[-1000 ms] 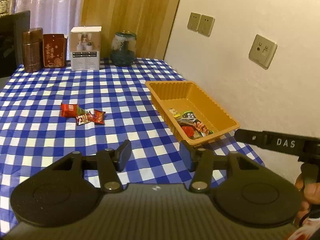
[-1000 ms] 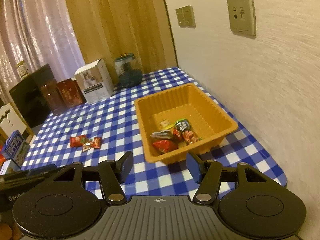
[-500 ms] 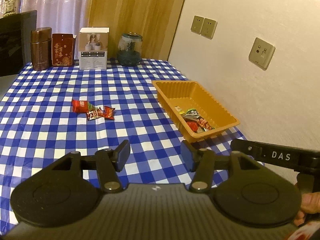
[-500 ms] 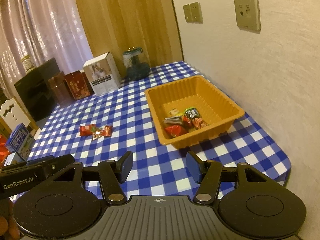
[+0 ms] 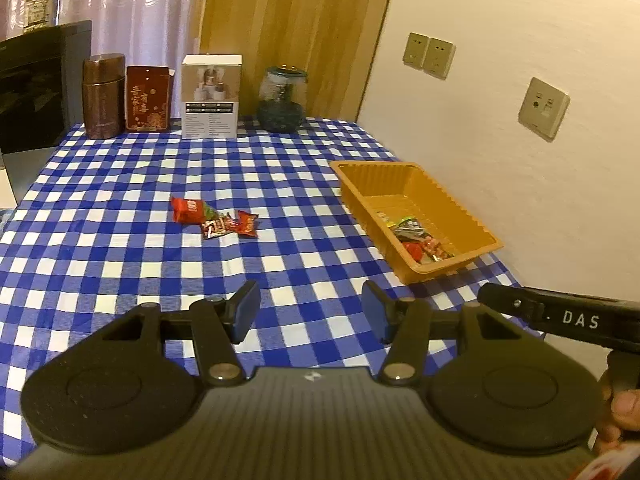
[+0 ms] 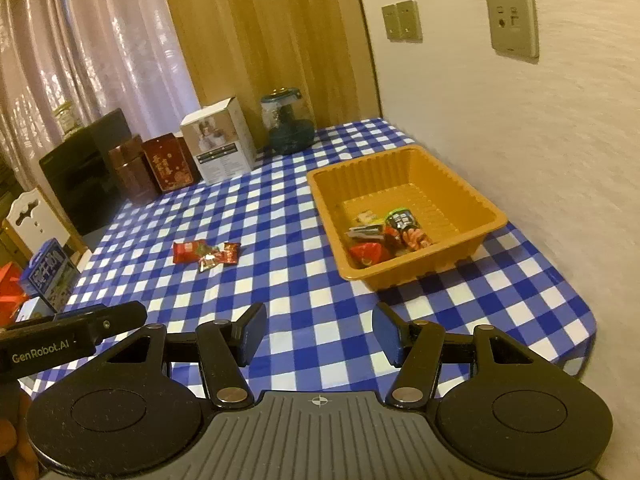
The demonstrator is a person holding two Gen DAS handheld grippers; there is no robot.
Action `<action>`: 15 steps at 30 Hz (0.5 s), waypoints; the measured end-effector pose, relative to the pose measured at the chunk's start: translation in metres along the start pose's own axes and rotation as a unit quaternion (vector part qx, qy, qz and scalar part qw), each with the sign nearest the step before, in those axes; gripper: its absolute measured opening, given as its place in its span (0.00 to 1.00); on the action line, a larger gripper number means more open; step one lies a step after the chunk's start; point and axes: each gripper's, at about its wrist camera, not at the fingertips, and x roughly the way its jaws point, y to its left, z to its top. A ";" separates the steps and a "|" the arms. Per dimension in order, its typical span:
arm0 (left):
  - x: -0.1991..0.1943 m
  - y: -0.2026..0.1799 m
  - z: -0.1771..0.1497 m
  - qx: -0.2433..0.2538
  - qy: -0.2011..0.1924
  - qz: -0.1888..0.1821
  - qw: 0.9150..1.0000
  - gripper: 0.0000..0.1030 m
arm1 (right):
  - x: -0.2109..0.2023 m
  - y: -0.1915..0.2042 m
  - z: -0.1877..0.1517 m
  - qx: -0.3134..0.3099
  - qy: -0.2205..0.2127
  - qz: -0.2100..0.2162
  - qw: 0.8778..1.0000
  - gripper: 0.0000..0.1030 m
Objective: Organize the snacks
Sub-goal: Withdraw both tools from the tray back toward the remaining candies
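Three small red snack packets (image 5: 214,219) lie together mid-table on the blue checked cloth; they also show in the right wrist view (image 6: 206,254). An orange tray (image 5: 452,204) by the wall holds several snack packets (image 5: 420,240); in the right wrist view the tray (image 6: 460,184) and its snacks (image 6: 386,236) are nearer. My left gripper (image 5: 310,312) is open and empty, held above the table's near side. My right gripper (image 6: 320,334) is open and empty, short of the tray's near edge. Each gripper's body shows in the other's view.
At the table's far edge stand a brown canister (image 5: 102,96), a red tin (image 5: 147,98), a white box (image 5: 211,96) and a glass jar (image 5: 282,100). The wall (image 5: 520,40) runs along the right. A black cabinet (image 5: 36,84) stands at far left.
Both grippers have pulled back and risen away from the tray, so more of the table shows. Both stayed open and empty. The snacks have not moved.
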 end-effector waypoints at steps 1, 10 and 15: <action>0.001 0.003 0.000 -0.001 0.001 0.001 1.000 0.51 | 0.001 0.001 0.000 -0.001 0.000 0.001 1.000 0.57; 0.009 0.037 0.009 -0.006 0.003 0.021 1.000 0.51 | 0.026 0.021 0.002 -0.016 0.011 0.017 1.000 0.57; 0.015 0.058 0.018 0.004 0.004 0.037 0.999 0.51 | 0.043 0.039 0.009 -0.032 0.012 0.032 0.999 0.57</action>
